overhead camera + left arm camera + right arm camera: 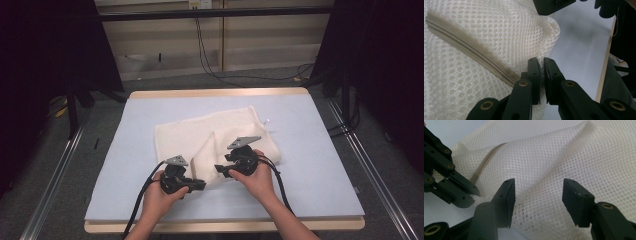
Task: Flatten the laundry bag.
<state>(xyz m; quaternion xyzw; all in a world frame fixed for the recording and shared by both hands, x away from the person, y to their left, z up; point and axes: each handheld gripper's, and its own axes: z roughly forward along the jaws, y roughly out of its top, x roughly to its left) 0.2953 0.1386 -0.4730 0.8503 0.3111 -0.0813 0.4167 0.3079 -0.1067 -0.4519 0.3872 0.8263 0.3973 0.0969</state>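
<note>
Left tongs [542, 65] seemingly pinch mesh bag [486, 37]; right tongs [537, 192] gape.

Pale blue table mat [320, 165], grey floor [390, 165], black cables [210, 65].

One cream-white mesh laundry bag [215, 137] lies on one pale blue worktop [320, 165], and it has one beige zipper [471, 51]. Two black two-jaw grippers are there: the left gripper [200, 186] and the right gripper [220, 170]. Two hands hold them.
</note>
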